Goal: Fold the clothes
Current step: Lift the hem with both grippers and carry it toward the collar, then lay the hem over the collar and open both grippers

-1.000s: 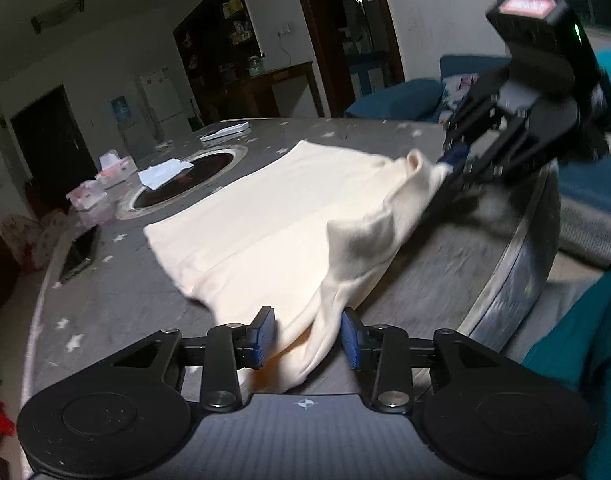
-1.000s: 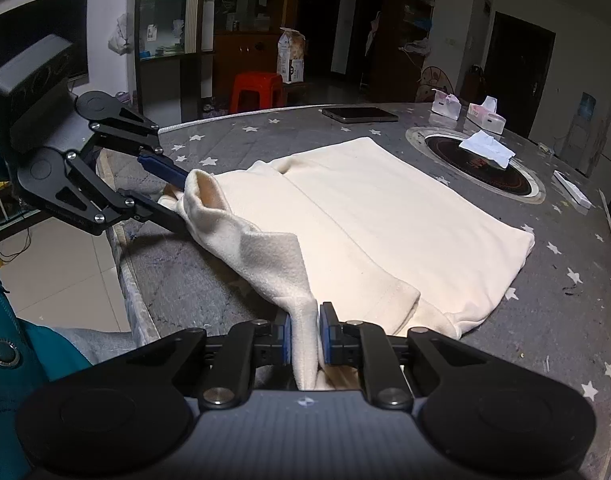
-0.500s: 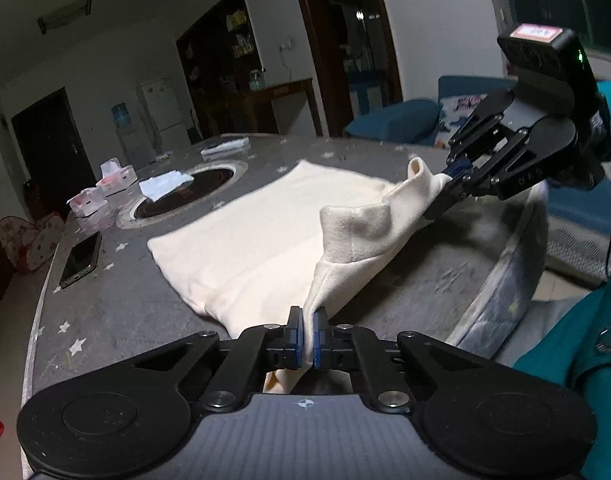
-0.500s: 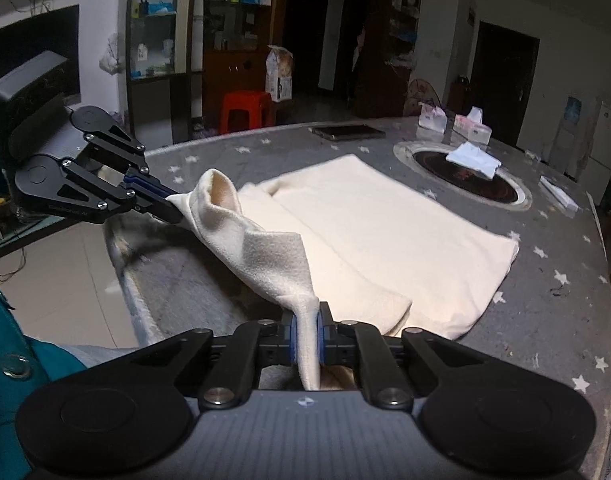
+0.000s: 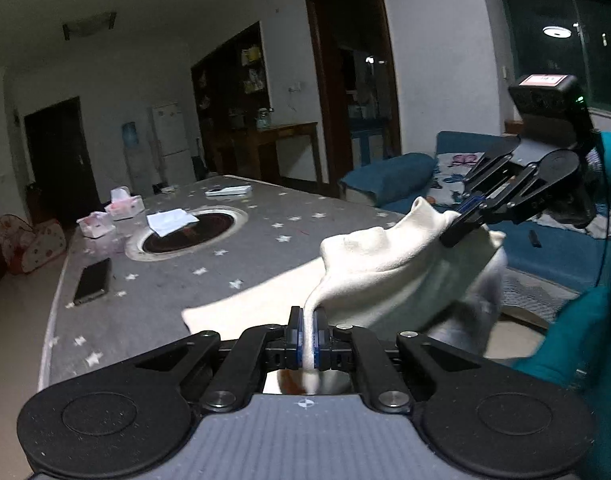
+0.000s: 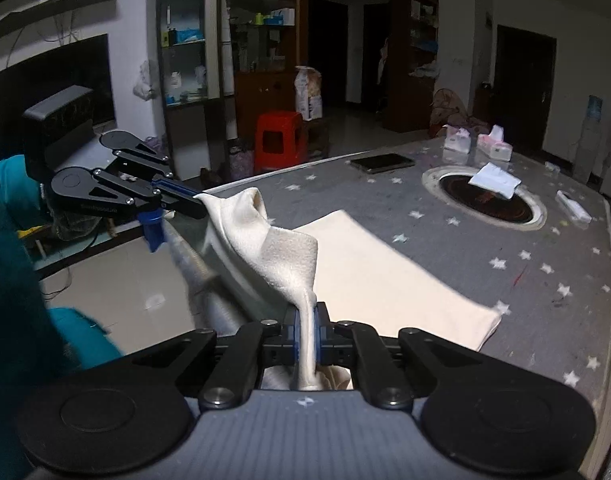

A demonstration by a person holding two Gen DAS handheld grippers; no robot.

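Observation:
A cream garment (image 5: 389, 276) lies on the grey star-patterned table (image 5: 165, 292); its near edge is lifted off the table. My left gripper (image 5: 307, 334) is shut on one end of that edge. My right gripper (image 6: 306, 332) is shut on the other end. The cloth (image 6: 289, 256) hangs stretched between the two grippers, above the table's edge. The rest of the garment (image 6: 389, 284) stays flat on the table. Each gripper shows in the other's view: the right one (image 5: 461, 220) at upper right, the left one (image 6: 189, 204) at left.
On the table are a round recessed burner (image 6: 485, 200) with a white tissue (image 6: 493, 180) on it, two tissue boxes (image 6: 477, 144), a dark phone (image 5: 91, 280) and a white remote (image 6: 573, 210). A red stool (image 6: 281, 140) and blue sofa (image 5: 393, 172) stand beyond the table.
My left gripper shut on the garment's edge. Both grippers then rose and drew back toward the table's edge, lifting the cloth off the table.

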